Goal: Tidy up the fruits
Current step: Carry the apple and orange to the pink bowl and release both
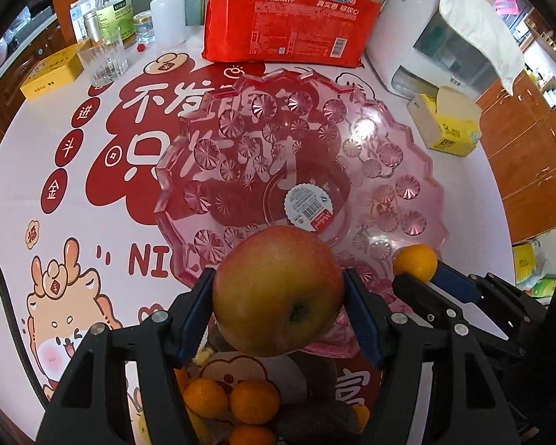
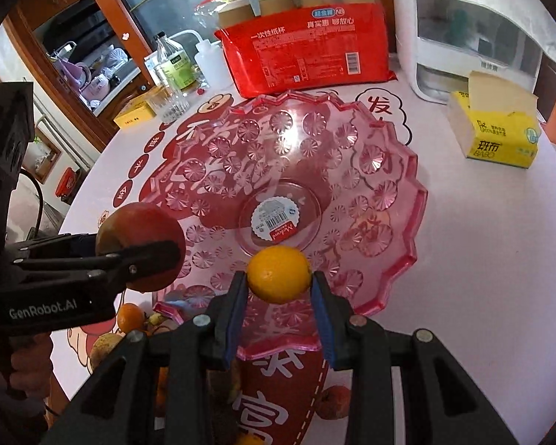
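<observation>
Fruit bowl (image 2: 389, 200) sits mid-table. Paper-cup pack (image 2: 315, 52) stands behind it; tissue box (image 2: 496, 141) to its right. Loose oranges (image 1: 237, 400) lie before it.

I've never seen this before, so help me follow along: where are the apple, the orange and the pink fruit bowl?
apple (image 1: 278, 289): left wrist view, middle of its skin between the fingers.
orange (image 2: 279, 274): right wrist view, middle of its peel.
pink fruit bowl (image 2: 407, 185): right wrist view, scalloped right wall.

table: round white top (image 1: 37, 185) with red festive print | left: wooden glass-door cabinet (image 2: 92, 48) holding dishes | right: brown wooden cabinets (image 1: 530, 141) | light: bright glare patches on tabletop
</observation>
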{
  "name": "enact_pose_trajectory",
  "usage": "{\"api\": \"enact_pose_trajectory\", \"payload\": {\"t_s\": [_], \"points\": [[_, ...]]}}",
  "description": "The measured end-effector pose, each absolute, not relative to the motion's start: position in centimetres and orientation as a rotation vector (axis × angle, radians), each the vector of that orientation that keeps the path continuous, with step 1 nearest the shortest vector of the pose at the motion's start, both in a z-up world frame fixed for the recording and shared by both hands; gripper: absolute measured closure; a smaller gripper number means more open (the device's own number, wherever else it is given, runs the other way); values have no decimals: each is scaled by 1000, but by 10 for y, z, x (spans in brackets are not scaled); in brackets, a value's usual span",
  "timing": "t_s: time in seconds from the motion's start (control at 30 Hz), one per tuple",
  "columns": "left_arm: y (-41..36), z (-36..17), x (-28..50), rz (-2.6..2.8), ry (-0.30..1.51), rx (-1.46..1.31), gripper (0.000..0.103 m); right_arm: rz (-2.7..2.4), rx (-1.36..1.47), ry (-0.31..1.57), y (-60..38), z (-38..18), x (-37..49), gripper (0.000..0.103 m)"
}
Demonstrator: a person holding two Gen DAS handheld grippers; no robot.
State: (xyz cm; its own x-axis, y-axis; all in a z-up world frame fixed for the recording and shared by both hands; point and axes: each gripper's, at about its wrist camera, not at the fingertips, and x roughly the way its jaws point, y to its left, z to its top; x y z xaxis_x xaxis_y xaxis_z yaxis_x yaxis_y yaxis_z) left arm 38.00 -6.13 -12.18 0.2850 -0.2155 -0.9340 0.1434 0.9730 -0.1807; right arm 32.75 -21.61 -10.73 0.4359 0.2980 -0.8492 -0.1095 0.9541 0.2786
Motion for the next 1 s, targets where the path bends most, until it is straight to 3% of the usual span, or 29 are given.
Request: {"api": "enact_pose_trajectory", "payload": {"t_s": [0.2,0.27,0.33,0.5,0.8,1.0], "points": [[-59,-128,385,-234,1283,-79,37,241,192,1099,-215,-110,330,68],[-56,-125,386,-240,1263,-105,30,235,196,1099,-216,-110,330,68],[-55,-118,385,-243,1226,-117,16,231,203,1102,-217,-111,330,68],[-52,-107,382,-229,1193,-117,15,224,232,1090,-222,-108,328,67],[-38,-92,368,-174,1165,-155,15,226,250,1041,-226,-92,320,56],[-30,-75,349,-164,1127,-172,15,230,258,1013,-225,-78,307,56]]}}
